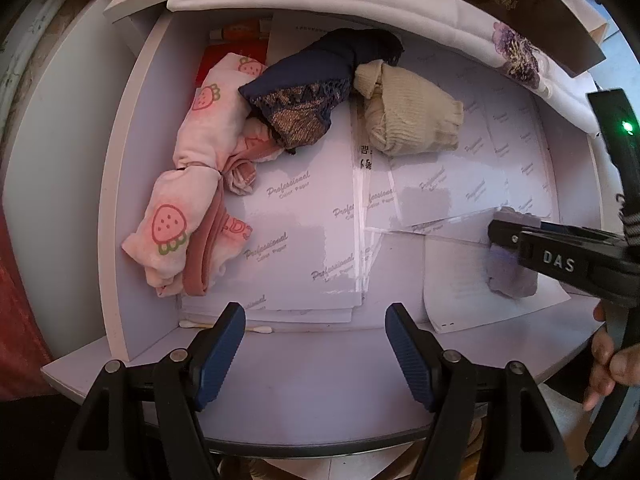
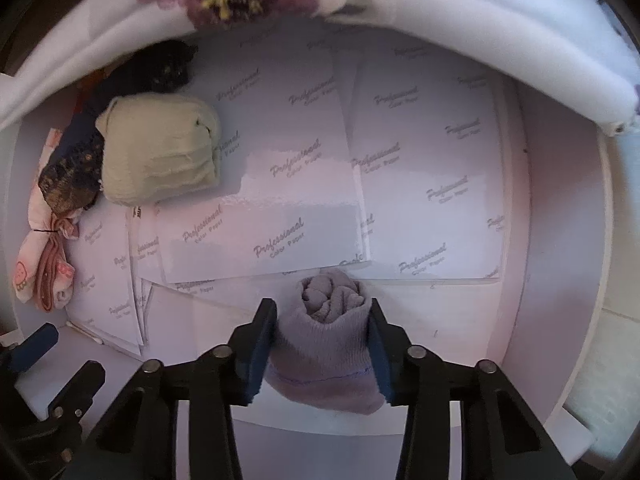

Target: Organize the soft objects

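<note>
An open white drawer [image 1: 120,216] lined with printed paper sheets holds rolled soft items. A pink strawberry-print bundle [image 1: 188,184] lies at its left, a navy lace bundle [image 1: 308,92] behind it, a beige rolled sock [image 1: 412,116] in the middle back. My right gripper [image 2: 322,344] is shut on a lavender rolled sock [image 2: 328,332] low over the drawer's front right; the sock also shows in the left wrist view [image 1: 510,276]. My left gripper [image 1: 316,344] is open and empty above the drawer's front edge. The beige sock [image 2: 160,156] and pink bundle [image 2: 44,272] lie far left in the right wrist view.
A white cloth with a purple flower [image 1: 516,52] hangs over the drawer's back edge. Red packets [image 1: 236,48] lie under the bundles at the back left. A cotton swab [image 1: 224,326] lies at the drawer front. Red fabric [image 1: 16,312] hangs at the left.
</note>
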Motion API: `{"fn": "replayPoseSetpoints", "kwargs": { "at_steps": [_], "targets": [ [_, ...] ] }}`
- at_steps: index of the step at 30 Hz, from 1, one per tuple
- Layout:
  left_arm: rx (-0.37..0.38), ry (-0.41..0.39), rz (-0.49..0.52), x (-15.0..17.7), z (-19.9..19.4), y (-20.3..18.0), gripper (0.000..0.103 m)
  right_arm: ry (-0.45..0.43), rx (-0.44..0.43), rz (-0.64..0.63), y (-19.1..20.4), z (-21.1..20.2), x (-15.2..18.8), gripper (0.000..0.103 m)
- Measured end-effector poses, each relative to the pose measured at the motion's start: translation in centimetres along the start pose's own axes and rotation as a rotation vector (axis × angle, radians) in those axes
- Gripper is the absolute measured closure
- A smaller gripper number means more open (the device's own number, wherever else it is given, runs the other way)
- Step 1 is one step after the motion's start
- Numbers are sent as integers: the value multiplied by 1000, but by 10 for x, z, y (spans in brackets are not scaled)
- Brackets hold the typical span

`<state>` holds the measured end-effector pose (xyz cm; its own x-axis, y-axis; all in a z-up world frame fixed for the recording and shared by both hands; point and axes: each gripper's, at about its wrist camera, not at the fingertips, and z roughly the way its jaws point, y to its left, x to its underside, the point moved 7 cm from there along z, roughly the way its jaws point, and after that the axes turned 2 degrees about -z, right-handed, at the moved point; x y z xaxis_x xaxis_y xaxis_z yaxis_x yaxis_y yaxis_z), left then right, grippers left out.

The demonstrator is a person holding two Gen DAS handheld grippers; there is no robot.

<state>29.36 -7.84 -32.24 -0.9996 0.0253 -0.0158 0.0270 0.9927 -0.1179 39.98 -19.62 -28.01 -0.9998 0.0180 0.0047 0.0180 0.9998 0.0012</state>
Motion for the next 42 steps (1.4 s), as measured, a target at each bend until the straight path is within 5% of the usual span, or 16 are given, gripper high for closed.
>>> {"fn": "replayPoseSetpoints", "kwargs": {
  "at_steps": [20, 31, 42],
  "targets": [
    [5, 1, -9, -1, -6, 6, 29, -344, -98, -66, 31, -155, -1, 60],
    [14, -3, -13, -1, -9, 5, 29, -560, -175, -7, 32, -247, -80, 60],
    [33, -8, -16, 2, -17, 10, 29, -441, -22, -57, 45, -188, -169, 60]
  ]
}}
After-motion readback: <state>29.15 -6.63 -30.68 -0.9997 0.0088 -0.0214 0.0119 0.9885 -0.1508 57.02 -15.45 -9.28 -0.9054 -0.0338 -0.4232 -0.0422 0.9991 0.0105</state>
